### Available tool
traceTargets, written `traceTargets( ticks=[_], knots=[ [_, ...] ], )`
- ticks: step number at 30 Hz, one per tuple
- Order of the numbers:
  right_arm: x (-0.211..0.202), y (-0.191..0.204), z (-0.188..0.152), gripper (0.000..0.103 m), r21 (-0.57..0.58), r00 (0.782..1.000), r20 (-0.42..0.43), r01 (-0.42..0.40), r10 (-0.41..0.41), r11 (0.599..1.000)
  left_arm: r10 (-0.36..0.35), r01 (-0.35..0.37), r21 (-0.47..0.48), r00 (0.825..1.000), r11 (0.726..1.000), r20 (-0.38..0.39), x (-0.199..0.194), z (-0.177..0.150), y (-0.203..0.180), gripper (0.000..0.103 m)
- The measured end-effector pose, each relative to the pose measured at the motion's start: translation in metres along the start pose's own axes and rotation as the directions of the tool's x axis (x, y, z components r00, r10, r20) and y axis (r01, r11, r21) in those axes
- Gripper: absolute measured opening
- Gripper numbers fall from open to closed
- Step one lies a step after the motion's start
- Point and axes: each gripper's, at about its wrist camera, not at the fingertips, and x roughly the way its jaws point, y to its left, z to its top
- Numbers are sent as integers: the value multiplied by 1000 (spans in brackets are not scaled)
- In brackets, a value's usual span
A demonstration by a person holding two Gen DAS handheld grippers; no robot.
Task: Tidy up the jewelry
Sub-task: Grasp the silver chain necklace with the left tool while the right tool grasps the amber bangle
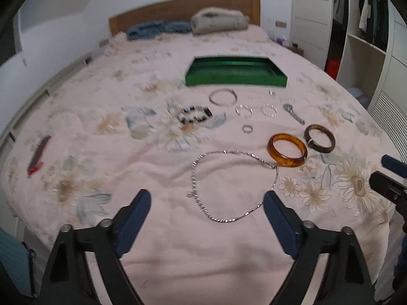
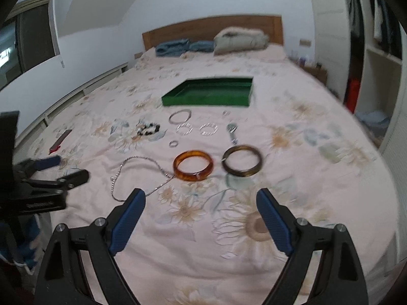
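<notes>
Jewelry lies spread on a pink floral bedspread. A silver chain necklace (image 1: 230, 185) lies just ahead of my open, empty left gripper (image 1: 207, 203). An amber bangle (image 1: 287, 150) and a dark brown bangle (image 1: 319, 138) lie to its right. Further off are a silver bangle (image 1: 223, 97), two clear rings (image 1: 243, 110), a small ring (image 1: 247, 128), a beaded bracelet (image 1: 194, 114) and a metal watch-like piece (image 1: 293, 113). An empty green tray (image 1: 236, 78) sits beyond them. My right gripper (image 2: 201, 203) is open and empty, short of the amber bangle (image 2: 193, 165) and brown bangle (image 2: 242, 160).
A red and dark flat object (image 1: 38, 156) lies at the bed's left side. Folded blue cloth (image 1: 157, 29) and a grey pillow (image 1: 220, 20) rest by the wooden headboard. A wardrobe with shelves (image 1: 366, 38) stands to the right of the bed.
</notes>
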Motion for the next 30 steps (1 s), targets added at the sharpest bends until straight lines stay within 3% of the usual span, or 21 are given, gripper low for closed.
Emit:
traceTargets(
  ticks=[6, 8, 13, 19, 24, 26, 27, 28, 30],
  knots=[
    [60, -6, 6, 84, 43, 992, -108, -59, 64, 997, -28, 26, -25, 997, 999, -71, 51, 10, 9, 70],
    [81, -7, 10, 79, 63, 987, -139, -77, 85, 995, -29, 26, -34, 995, 999, -91, 65, 12, 13, 68],
    [135, -16, 18, 56, 145, 968, -221, -90, 121, 985, -27, 20, -53, 991, 998, -129, 94, 16, 21, 68],
    [172, -27, 22, 46, 223, 956, -266, -67, 127, 973, -40, 29, -64, 982, 998, -184, 124, 14, 23, 59],
    [192, -17, 25, 44, 185, 955, -280, -51, 102, 981, -55, 46, -58, 985, 997, -165, 128, 15, 20, 38],
    [194, -14, 26, 30, 161, 958, -274, -38, 82, 986, -66, 56, -66, 986, 996, -155, 127, 15, 22, 16],
    [194, -15, 27, 16, 152, 960, -269, -33, 73, 988, -77, 66, -76, 985, 995, -151, 126, 16, 24, 11],
    [194, -16, 28, 10, 150, 962, -265, -33, 72, 988, -86, 74, -85, 985, 994, -148, 126, 17, 25, 6],
    [193, -15, 29, 10, 125, 964, -258, -33, 64, 992, -89, 77, -89, 987, 993, -137, 122, 18, 26, 4]
  ],
)
